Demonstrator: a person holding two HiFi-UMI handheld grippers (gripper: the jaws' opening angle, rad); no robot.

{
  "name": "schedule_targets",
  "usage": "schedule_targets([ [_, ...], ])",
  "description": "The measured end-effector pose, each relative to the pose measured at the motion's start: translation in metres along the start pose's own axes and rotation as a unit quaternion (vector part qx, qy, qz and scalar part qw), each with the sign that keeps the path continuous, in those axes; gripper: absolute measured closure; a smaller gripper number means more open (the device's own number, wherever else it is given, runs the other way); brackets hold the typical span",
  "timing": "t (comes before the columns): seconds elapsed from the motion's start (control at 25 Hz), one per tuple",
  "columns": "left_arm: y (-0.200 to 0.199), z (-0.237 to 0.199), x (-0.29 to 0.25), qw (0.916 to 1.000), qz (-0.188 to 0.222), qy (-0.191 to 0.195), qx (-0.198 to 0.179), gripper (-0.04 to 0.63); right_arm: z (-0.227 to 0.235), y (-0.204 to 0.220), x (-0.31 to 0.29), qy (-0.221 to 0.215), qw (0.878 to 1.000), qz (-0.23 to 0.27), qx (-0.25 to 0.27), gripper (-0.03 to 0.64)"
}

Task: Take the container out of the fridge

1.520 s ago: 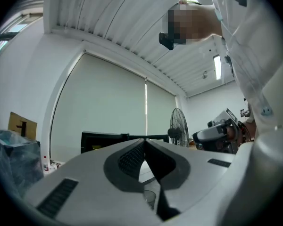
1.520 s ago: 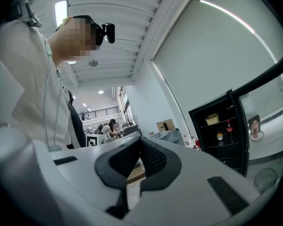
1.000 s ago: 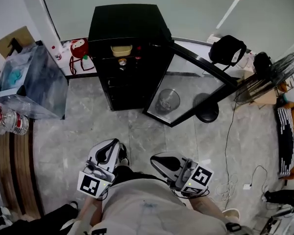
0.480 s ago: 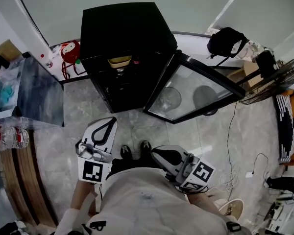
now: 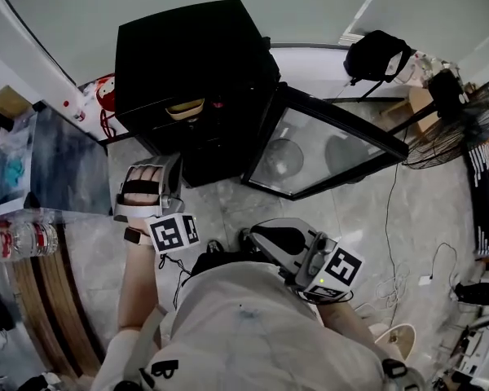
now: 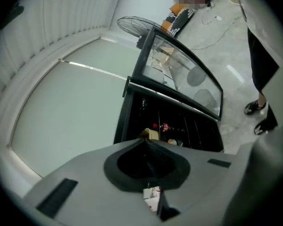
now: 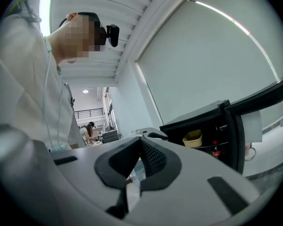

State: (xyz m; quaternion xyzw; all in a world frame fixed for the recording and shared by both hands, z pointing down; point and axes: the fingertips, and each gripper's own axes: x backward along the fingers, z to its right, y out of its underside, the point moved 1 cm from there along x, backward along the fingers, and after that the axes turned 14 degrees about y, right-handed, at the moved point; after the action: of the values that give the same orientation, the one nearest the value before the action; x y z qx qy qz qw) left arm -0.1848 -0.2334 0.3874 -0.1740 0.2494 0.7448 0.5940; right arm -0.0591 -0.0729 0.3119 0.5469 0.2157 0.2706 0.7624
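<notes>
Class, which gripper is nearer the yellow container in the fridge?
Left. The left gripper is in front of the yellow container; the right gripper is farther back, by the person's waist.

Floor (image 5: 367, 218): pale grey marbled tiles, glossy, with soft reflections. The wall (image 5: 326, 2) behind is a plain pale grey-green panel. In the right gripper view I see a strip light (image 7: 45, 6) glowing on a white slatted ceiling (image 7: 132, 18). At the right stands a black wire-caged fan (image 5: 464, 108), and a black bag (image 5: 376, 55) rests on a white ledge (image 5: 314, 59) near it. At the left I log a clear plastic storage box (image 5: 49, 165), bottled water (image 5: 20, 239) just beside it, a cardboard box (image 5: 2, 108) behind, and a curved wooden band (image 5: 41, 296) along the floor.
</notes>
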Motion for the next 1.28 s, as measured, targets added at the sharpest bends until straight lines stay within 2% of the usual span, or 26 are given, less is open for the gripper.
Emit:
schedule_targets([
  [0.12, -0.013, -0.01, 0.001, 0.9986, 0.026, -0.026, 0.038, 0.569, 0.016, 0.0, 0.012, 0.007, 1.0, 0.004, -0.019, 0.601],
  [0.2, -0.021, -0.009, -0.004, 0.9968, 0.046, -0.018, 0.063, 0.357, 0.024, -0.002, 0.019, 0.009, 0.999, 0.012, -0.033, 0.601],
  [0.28, -0.024, 0.0, -0.016, 0.9954, 0.048, 0.016, 0.081, 0.282, 0.029, -0.005, 0.022, 0.011, 0.999, 0.019, -0.038, 0.601],
  [0.4, -0.016, 0.015, -0.04, 0.9938, 0.018, 0.068, 0.086, 0.247, 0.031, -0.005, 0.025, 0.01, 0.999, 0.022, -0.04, 0.601],
  [0.52, -0.003, 0.025, -0.067, 0.9864, -0.017, 0.122, 0.109, 0.191, 0.034, -0.004, 0.03, 0.006, 0.999, 0.019, -0.039, 0.601],
  [0.64, 0.005, 0.024, -0.091, 0.9804, -0.044, 0.148, 0.123, 0.129, 0.041, -0.004, 0.038, 0.011, 0.999, 0.022, -0.043, 0.601],
  [0.84, 0.012, 0.019, -0.126, 0.9744, -0.089, 0.174, 0.112, 0.112, 0.056, -0.001, 0.051, 0.024, 0.998, 0.025, -0.055, 0.601],
  [0.96, 0.015, 0.02, -0.148, 0.9677, -0.098, 0.197, 0.122, 0.112, 0.064, 0.002, 0.057, 0.028, 0.997, 0.023, -0.06, 0.601],
  [1.2, 0.029, 0.018, -0.173, 0.94, -0.115, 0.259, 0.19, 0.112, 0.075, 0.007, 0.06, 0.026, 0.997, 0.015, -0.074, 0.601],
  [1.28, 0.033, 0.015, -0.176, 0.933, -0.122, 0.27, 0.205, 0.114, 0.077, 0.009, 0.059, 0.019, 0.997, 0.01, -0.079, 0.601],
])
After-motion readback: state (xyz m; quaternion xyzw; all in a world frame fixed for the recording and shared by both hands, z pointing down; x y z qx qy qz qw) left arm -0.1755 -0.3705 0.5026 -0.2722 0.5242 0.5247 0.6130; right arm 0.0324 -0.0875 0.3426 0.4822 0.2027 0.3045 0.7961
